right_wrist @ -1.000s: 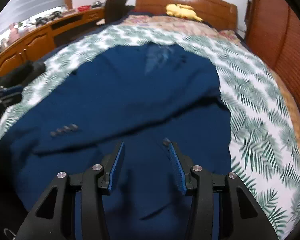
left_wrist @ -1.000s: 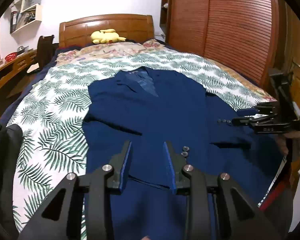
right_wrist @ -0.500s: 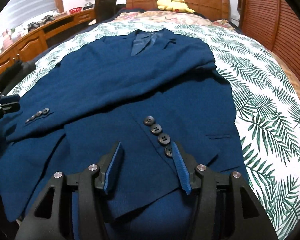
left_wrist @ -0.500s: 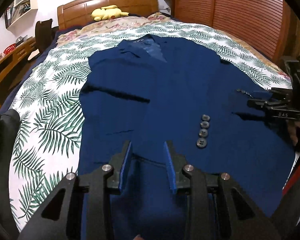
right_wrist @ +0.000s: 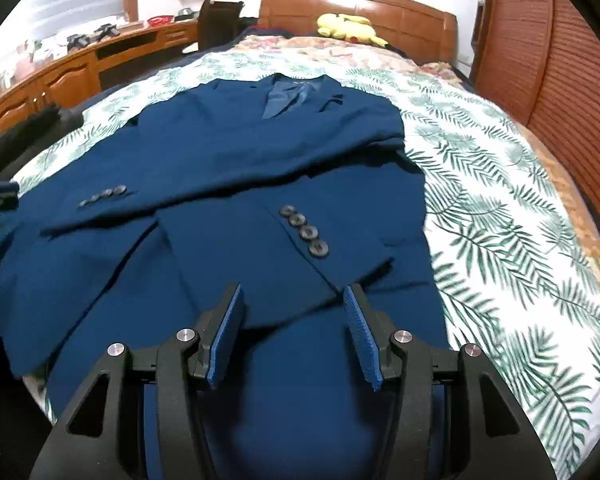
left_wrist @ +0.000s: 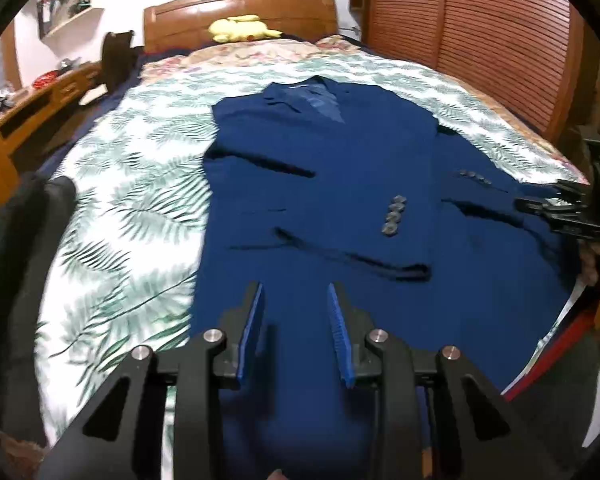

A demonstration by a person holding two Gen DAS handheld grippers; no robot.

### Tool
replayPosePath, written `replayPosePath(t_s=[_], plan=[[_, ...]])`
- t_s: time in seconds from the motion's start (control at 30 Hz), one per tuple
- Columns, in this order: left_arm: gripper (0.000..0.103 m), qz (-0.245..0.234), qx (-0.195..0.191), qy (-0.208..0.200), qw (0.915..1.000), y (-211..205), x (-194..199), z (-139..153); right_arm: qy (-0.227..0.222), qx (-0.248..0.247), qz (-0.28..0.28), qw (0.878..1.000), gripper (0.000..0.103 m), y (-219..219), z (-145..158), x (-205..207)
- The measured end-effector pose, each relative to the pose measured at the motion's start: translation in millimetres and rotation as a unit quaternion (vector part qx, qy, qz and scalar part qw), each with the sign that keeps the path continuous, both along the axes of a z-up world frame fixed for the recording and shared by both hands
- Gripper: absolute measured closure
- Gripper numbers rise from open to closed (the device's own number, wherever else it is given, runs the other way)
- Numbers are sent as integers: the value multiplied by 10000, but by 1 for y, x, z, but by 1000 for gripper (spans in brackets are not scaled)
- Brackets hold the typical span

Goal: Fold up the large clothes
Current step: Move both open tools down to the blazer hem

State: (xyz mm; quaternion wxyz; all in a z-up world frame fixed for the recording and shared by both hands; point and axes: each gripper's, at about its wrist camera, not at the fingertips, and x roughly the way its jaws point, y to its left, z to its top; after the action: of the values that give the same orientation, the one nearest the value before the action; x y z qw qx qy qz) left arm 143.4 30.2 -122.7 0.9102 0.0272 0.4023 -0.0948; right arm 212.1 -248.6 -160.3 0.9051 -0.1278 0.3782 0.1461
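Observation:
A navy blue suit jacket (left_wrist: 340, 184) (right_wrist: 228, 160) lies face up on the bed, collar toward the headboard. Both sleeves are folded across its front. One cuff with several dark buttons (right_wrist: 304, 232) (left_wrist: 392, 218) rests in the middle, and the other buttoned cuff (right_wrist: 104, 196) lies toward the left. My left gripper (left_wrist: 296, 300) hangs open over the jacket's lower left part, nothing between its blue pads (left_wrist: 254, 316). My right gripper (right_wrist: 294, 300) is open just short of the middle cuff's end. It also shows from the side as the right gripper (left_wrist: 540, 208).
The bed carries a white palm-leaf cover (right_wrist: 500, 220) and a yellow plush toy (left_wrist: 240, 26) at the wooden headboard (left_wrist: 240, 4). A wooden desk (right_wrist: 60, 76) runs along the left. Slatted wardrobe doors (left_wrist: 480, 40) stand at the right. A dark garment (left_wrist: 24, 232) lies at the bed's left edge.
Both grippers have drawn back toward the foot of the bed. The right jaws stand wider than a second ago. The buttoned cuff now lies further ahead of the right fingertips.

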Motion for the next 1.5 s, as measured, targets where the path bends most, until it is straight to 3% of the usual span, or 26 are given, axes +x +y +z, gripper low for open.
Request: replayPosePath(t_s=[0.33, 0.53, 0.87, 1.2, 1.5], plan=[[71, 576, 82, 297, 9979, 47, -20, -17, 1, 17, -260, 9997, 50, -24, 0, -27], [67, 639, -4, 412, 9971, 59, -18, -34, 162, 67, -339, 9993, 50, -29, -15, -27], [47, 968, 224, 331, 9945, 79, -2, -45, 109, 201, -328, 9992, 50, -35, -18, -31], [41, 1020, 280, 263, 9940, 85, -3, -44, 123, 261, -350, 9990, 49, -37, -16, -35], [41, 589, -134, 263, 9978, 69, -35, -25, 156, 34, -496, 9986, 49, -49, -9, -44]])
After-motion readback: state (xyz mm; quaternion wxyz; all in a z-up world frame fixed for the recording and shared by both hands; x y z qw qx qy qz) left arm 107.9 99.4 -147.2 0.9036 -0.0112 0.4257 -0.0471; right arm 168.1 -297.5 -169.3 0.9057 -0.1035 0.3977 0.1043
